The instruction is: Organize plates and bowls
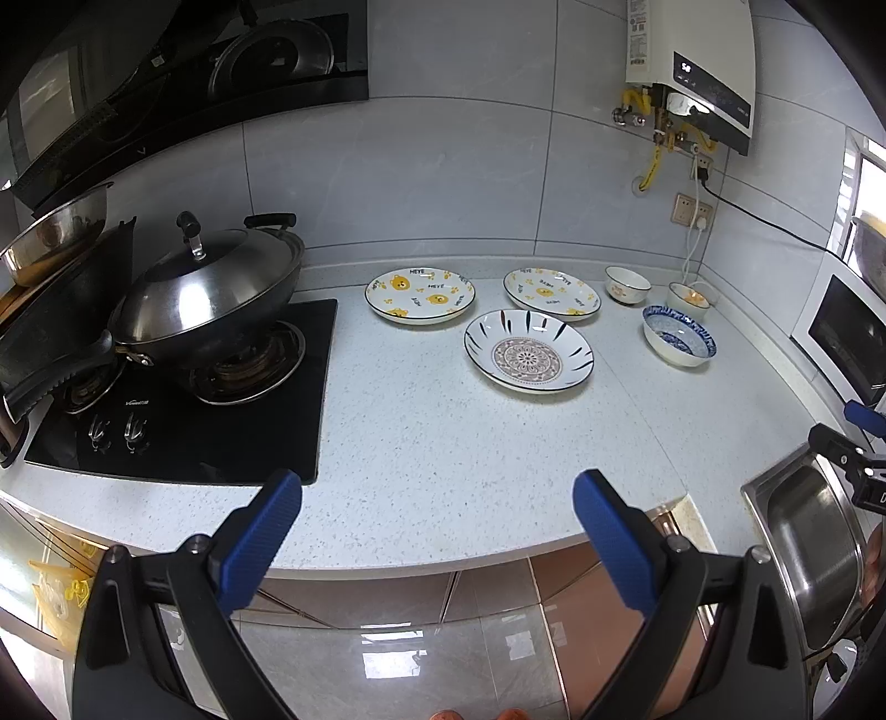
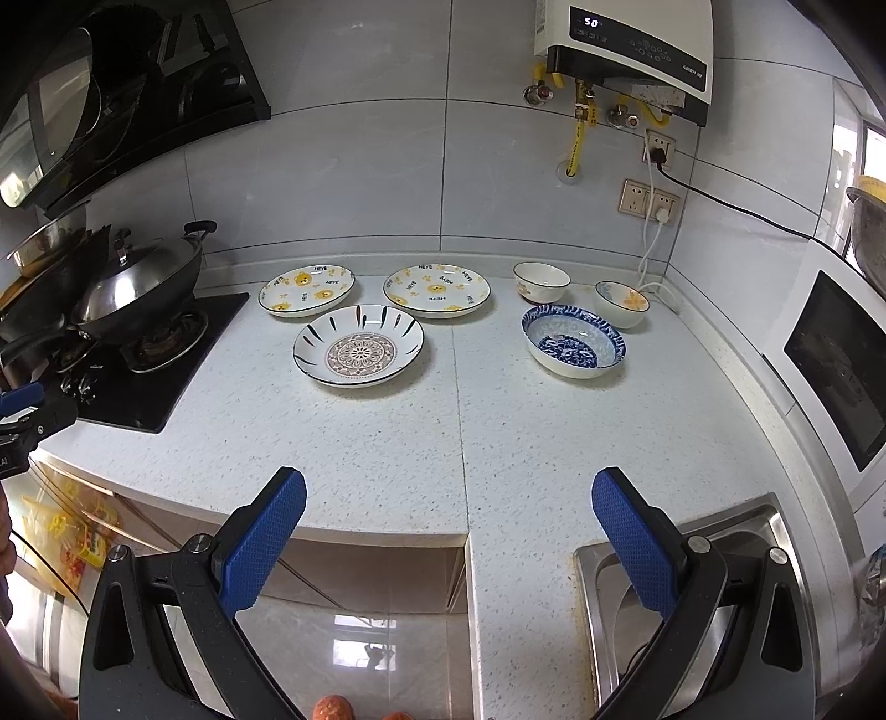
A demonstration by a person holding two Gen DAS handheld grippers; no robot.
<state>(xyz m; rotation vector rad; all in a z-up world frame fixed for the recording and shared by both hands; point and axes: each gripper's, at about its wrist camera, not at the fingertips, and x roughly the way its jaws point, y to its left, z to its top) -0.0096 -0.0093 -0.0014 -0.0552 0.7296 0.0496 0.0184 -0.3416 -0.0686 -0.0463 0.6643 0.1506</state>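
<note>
Two bear-print plates [image 1: 420, 294] [image 1: 551, 293] lie side by side at the back of the white counter [image 1: 443, 443]; the right wrist view shows the same bear-print plates [image 2: 307, 291] [image 2: 437, 291]. A mandala-pattern plate [image 1: 529, 350] [image 2: 359, 345] sits in front of them. To the right stand a blue-patterned bowl [image 1: 679, 335] [image 2: 573, 341] and two small white bowls [image 1: 627, 284] [image 1: 688, 299] [image 2: 541, 281] [image 2: 621, 303]. My left gripper [image 1: 437, 490] and right gripper [image 2: 448, 490] both hover open near the counter's front edge, far from the dishes, holding nothing.
A lidded wok [image 1: 207, 296] sits on the black gas hob [image 1: 183, 410] at left. A steel sink [image 2: 686, 598] is at front right, a white oven [image 2: 836, 360] along the right wall. A water heater [image 2: 626, 50] and cables hang on the back wall.
</note>
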